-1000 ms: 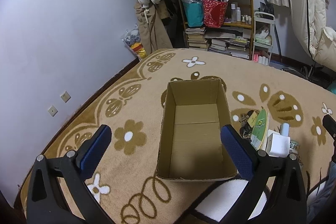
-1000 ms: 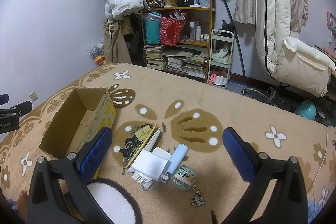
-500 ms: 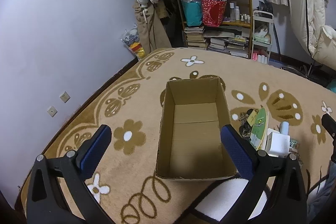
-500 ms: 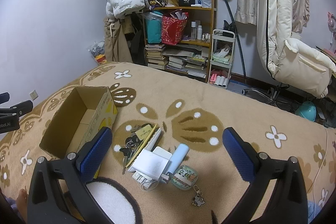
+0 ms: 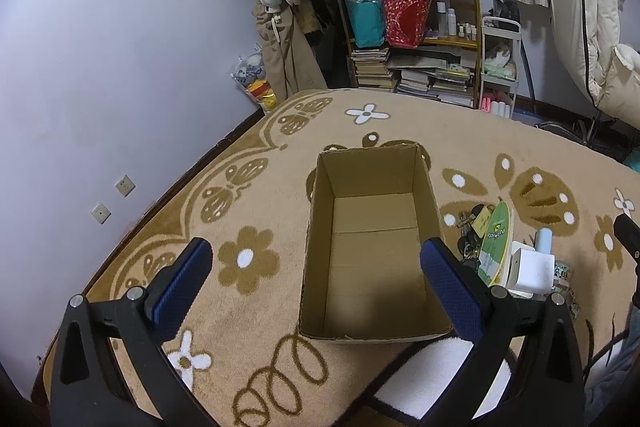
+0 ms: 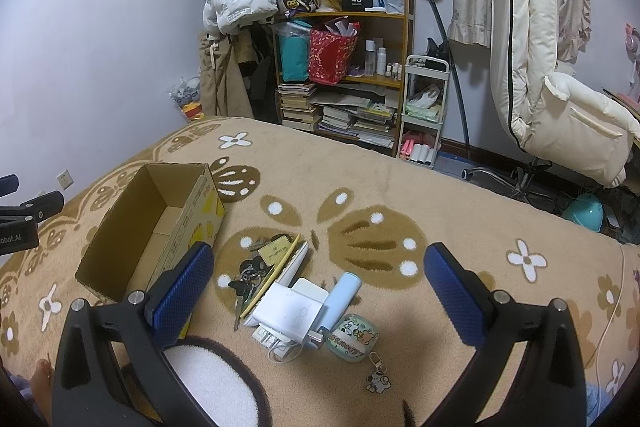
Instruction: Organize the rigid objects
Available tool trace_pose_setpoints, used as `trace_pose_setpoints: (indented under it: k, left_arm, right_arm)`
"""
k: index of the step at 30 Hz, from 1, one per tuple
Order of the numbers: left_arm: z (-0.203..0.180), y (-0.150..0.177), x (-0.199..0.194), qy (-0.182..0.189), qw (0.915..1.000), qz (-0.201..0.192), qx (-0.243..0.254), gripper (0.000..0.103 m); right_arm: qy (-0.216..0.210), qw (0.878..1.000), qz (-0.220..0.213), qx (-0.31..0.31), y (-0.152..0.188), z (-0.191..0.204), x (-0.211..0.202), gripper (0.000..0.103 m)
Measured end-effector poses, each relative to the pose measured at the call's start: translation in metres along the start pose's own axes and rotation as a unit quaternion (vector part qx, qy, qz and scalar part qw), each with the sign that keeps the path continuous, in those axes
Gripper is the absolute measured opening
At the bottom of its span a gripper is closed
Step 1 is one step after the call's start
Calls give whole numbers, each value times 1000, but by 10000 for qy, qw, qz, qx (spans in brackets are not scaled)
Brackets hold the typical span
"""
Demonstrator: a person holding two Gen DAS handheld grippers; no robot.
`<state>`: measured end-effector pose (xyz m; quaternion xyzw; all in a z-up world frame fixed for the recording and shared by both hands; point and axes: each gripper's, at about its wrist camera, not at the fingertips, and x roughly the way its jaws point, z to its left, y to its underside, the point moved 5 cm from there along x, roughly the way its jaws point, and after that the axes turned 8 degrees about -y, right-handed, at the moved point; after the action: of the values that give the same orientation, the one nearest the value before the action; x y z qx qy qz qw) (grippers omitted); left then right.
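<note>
Lying on a tan carpet [image 6: 460, 187] with brown and white flower patterns, a small heap of rigid objects waits just to the right of an open cardboard box [image 5: 372, 247]. The box, seen from the left wrist view, is rectangular, plain brown inside, and holds nothing. Seen from the right wrist view, the heap includes a white boxy charger [image 6: 286, 313] with a cable under it, a pale blue cylinder [image 6: 342, 293] touching its side, a round green patterned case [image 6: 352, 337] with a small charm on a chain, a bunch of dark metal keys [image 6: 248, 277], and a thin flat board [image 6: 280, 269] propped on edge against a white slab.

Both tools hang above the carpet, holding nothing. The left gripper [image 5: 316, 277] has its blue textured pads spread wide over the box; the right gripper [image 6: 318, 279] is equally wide apart over the heap.

Risks, as a judgement: the pieces overlap and touch, so closing on one may drag or topple its neighbours. The smooth cylinder could roll away or slip from the pads. The cable and the key ring may snag and lift extra items. The light box could slide on the pile if bumped.
</note>
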<state>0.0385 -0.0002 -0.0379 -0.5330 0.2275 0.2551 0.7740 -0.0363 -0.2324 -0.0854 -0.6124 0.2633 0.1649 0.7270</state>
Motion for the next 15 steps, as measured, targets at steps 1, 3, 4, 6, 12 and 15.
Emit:
trace_pose_setpoints:
  k: [1, 3, 4, 6, 12, 15]
  left_arm:
    - [0, 0, 0, -6, 10000, 7, 8, 103]
    - [0, 1, 1, -1, 10000, 24, 7, 103]
    - [0, 1, 2, 6, 10000, 28, 4, 103]
    - [0, 1, 2, 3, 10000, 37, 8, 103]
    - [0, 0, 2, 13, 10000, 47, 34, 103]
    - [0, 1, 2, 2, 10000, 50, 54, 103]
  right_arm:
    - [0, 10000, 6, -2, -1, 0, -1, 103]
    - [15, 10000, 24, -4, 0, 0, 0, 103]
    - [17, 10000, 34, -9, 3, 3, 4, 103]
    - [16, 10000, 41, -19, 4, 3, 4, 103]
    - [14, 10000, 43, -24, 5, 3, 4, 103]
    - [23, 10000, 48, -20, 6, 3, 5, 103]
